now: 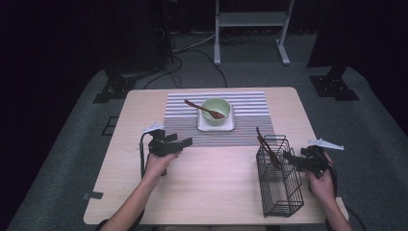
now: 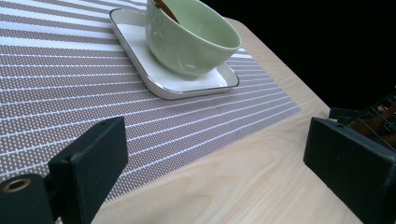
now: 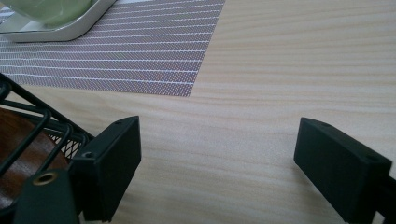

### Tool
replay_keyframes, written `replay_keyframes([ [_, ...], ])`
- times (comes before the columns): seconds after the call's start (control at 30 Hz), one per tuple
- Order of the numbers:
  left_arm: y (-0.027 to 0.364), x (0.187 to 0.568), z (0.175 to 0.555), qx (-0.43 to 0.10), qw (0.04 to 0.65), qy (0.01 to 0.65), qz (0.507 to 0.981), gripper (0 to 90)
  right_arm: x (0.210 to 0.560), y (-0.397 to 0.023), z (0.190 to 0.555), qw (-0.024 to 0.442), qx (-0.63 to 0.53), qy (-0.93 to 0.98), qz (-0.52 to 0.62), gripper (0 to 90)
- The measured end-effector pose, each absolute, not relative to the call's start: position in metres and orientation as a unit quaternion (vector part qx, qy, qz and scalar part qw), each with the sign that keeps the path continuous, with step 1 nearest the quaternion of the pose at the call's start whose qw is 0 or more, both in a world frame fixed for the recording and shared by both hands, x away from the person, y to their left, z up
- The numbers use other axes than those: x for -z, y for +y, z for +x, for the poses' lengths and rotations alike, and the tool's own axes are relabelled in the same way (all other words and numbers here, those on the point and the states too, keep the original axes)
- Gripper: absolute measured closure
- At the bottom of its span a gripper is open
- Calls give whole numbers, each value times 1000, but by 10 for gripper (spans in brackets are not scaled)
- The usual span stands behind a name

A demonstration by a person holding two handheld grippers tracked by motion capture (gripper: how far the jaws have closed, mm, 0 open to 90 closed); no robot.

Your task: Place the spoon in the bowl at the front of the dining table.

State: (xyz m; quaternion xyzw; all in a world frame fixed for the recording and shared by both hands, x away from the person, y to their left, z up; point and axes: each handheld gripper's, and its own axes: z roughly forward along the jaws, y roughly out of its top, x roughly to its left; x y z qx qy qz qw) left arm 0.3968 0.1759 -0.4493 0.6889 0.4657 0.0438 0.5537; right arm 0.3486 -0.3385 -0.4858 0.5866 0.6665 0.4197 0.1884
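Note:
A pale green bowl (image 1: 216, 110) stands on a white square plate (image 1: 203, 126) on the striped placemat (image 1: 250, 106), with a brown spoon (image 1: 202, 109) resting in it. My left gripper (image 1: 185, 142) is open above the mat's near left edge; in its own view the open jaws (image 2: 219, 144) frame mat and table, with the bowl (image 2: 191, 37) and plate (image 2: 187, 86) ahead. A black wire basket (image 1: 281, 178) at the right holds a brown wooden utensil (image 1: 265, 144). My right gripper (image 1: 288, 156) is open beside the basket's right rim, holding nothing (image 3: 219, 140); the basket (image 3: 28, 116) is by its left jaw.
The wooden table (image 1: 216, 192) has bare room between the two hands and in front of the mat. Its front edge is close to the basket. A white metal stand (image 1: 250, 19) and dark stand bases sit on the floor beyond the table.

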Motion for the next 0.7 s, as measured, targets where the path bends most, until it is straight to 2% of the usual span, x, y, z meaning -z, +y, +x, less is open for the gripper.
replay_keyframes([
  [0.7,180,453,378,-39,553,456,696,56,486,-338,349,189,-418,667,587,134],
])
